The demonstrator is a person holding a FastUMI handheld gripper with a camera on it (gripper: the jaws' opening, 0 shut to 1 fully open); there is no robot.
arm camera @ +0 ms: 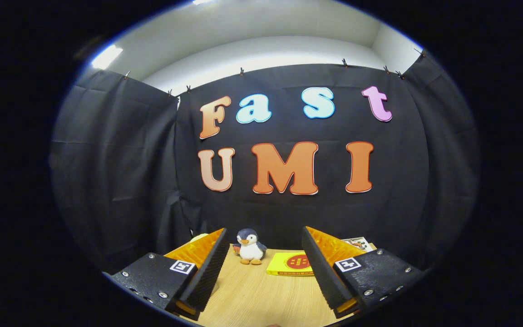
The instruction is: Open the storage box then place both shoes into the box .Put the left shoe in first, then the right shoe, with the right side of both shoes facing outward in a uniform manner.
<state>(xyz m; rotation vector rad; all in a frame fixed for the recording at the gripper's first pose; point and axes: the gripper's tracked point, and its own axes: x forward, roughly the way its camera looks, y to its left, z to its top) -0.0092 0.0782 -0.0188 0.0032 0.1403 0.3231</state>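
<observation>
Behind everything hangs the booth's black cloth wall (107, 172), pinned up in panels that meet at creased seams, with a white ceiling (261, 41) above its top edge. Below it, a light wooden tabletop (261, 295) runs from between the fingers back to the foot of the cloth; its far edge lies just behind the objects standing on it. The gripper (261, 272) is held above the near part of this table with its jaws spread wide, holding nothing, and bare wood fills the gap between them. Beyond the fingers, toward the back edge, a flat yellow box (288, 264) with a red round mark lies just beside the right finger. A small plush penguin (249, 247) stands upright to its left, apart from it. The storage box and shoes cannot be made out.
</observation>
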